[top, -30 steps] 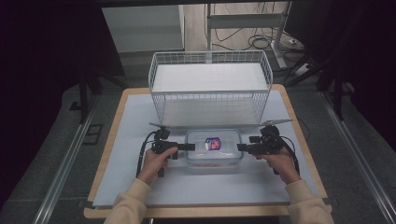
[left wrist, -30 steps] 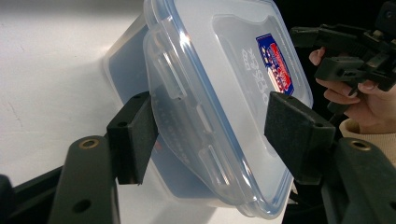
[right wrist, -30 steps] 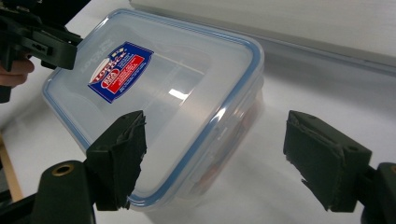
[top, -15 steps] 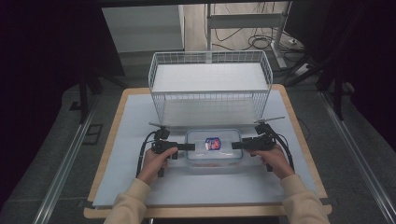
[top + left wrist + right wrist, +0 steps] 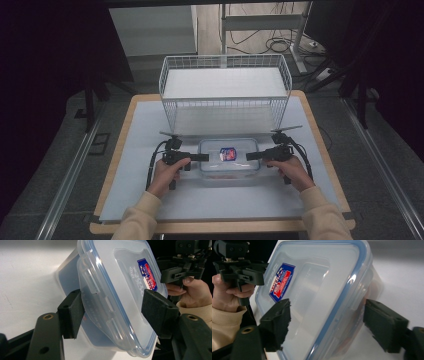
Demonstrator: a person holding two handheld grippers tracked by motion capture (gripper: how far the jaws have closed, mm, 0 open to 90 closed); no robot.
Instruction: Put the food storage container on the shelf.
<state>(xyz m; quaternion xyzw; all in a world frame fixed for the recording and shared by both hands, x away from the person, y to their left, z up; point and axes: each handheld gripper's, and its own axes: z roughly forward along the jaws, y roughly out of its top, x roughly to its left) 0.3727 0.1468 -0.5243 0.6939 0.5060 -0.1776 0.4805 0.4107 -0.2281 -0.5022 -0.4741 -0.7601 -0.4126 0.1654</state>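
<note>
Saw lidded container (image 5: pixel 235 169) on table (image 5: pixel 145 150), just before wire basket (image 5: pixel 225 107). Found left gripper (image 5: pixel 205 157) astride its left end, bite impossible to tell; right gripper (image 5: pixel 248 156) spread, just closing around the right end, pads clear. Judged best: squaring both before squeezing.

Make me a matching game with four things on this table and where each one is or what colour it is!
Things:
1. wire basket
2. plastic box
3. sticker
4. left gripper

Clues:
A. red and blue, on the lid
B. white, at the far side of the table
C. black, at the box's left end
D. clear with a blue-rimmed lid, between the two grippers

Pairs: 1-B, 2-D, 3-A, 4-C
</note>
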